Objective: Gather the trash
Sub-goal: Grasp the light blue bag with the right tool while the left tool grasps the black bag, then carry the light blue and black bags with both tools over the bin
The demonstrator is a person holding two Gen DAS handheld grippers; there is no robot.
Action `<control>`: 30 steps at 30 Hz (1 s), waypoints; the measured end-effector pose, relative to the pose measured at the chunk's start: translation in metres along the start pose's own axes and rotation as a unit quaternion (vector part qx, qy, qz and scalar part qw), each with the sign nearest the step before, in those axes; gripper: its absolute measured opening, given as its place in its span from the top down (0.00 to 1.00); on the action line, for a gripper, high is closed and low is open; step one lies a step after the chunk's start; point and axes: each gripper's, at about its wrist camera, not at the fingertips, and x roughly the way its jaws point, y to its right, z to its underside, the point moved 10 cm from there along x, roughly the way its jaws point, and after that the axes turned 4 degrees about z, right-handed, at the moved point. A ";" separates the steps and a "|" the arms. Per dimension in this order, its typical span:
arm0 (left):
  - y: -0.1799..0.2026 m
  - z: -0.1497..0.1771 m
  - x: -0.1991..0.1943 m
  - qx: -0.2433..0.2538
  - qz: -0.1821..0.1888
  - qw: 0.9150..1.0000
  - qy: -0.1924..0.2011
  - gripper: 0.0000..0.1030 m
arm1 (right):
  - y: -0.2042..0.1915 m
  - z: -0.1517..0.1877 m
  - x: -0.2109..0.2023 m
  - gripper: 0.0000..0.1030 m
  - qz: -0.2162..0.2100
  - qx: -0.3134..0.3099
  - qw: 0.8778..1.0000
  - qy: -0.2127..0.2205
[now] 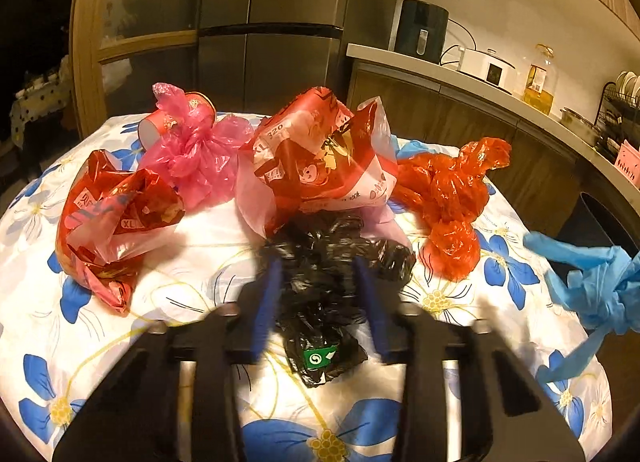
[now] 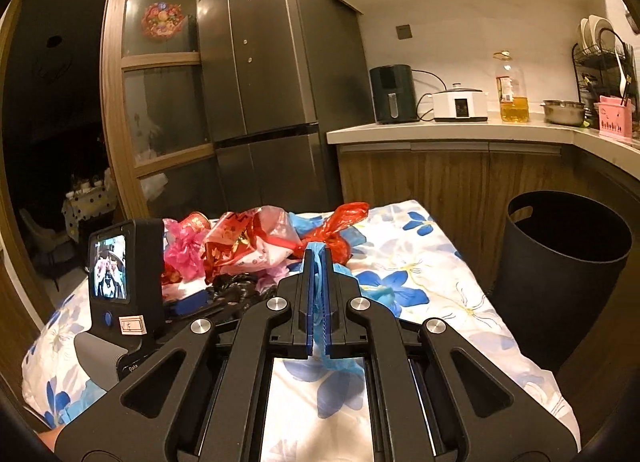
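We see a table under a white cloth with blue flowers (image 1: pixel 192 246), trash spread across it. Left to right in the left wrist view: crumpled red printed wrapper (image 1: pixel 116 218) at the left edge; behind it a pink plastic bag (image 1: pixel 196 158) with a red paper cup (image 1: pixel 160 124) lying against it; centre, a bigger red-and-white printed bag (image 1: pixel 320 158); right of that, a knotted orange-red bag (image 1: pixel 452 198), near the table's right edge.

Our left gripper (image 1: pixel 318 278) sits low over the crumpled black bag (image 1: pixel 320 302), just in front of the red-and-white bag. Its blue fingers (image 1: pixel 268 302) straddle the black plastic, one each side. They're blurred, so we can't tell whether the pads press on it yet. The bag lies on the cloth, green label facing the camera.

Far right of that view, a blue glove (image 1: pixel 596 286) hangs in the air, clear of the cloth.

Right wrist view: the left gripper's camera housing (image 2: pixel 124 282) shows at left. Our right gripper (image 2: pixel 318 258) has its fingers pressed nearly together, pinching the blue glove (image 2: pixel 320 302); blue material shows between the pads and trails out below them. It's held above the table's right half.

Right of the table, on the floor, stands a black bin (image 2: pixel 560 262), open-topped, well apart from the glove. Behind it runs the counter (image 2: pixel 440 128).
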 end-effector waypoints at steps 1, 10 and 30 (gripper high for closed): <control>0.000 0.000 0.000 0.002 0.000 1.000 0.000 0.80 | -0.001 -0.001 0.000 0.97 0.000 0.001 1.000 0.000; 0.001 -0.002 -0.028 0.003 0.013 1.000 0.026 0.99 | 0.005 -0.003 -0.008 0.98 -0.002 0.009 1.000 0.002; 0.041 -0.029 -0.111 0.029 0.074 0.992 0.095 0.99 | 0.023 -0.029 -0.041 0.99 0.000 0.015 0.999 0.036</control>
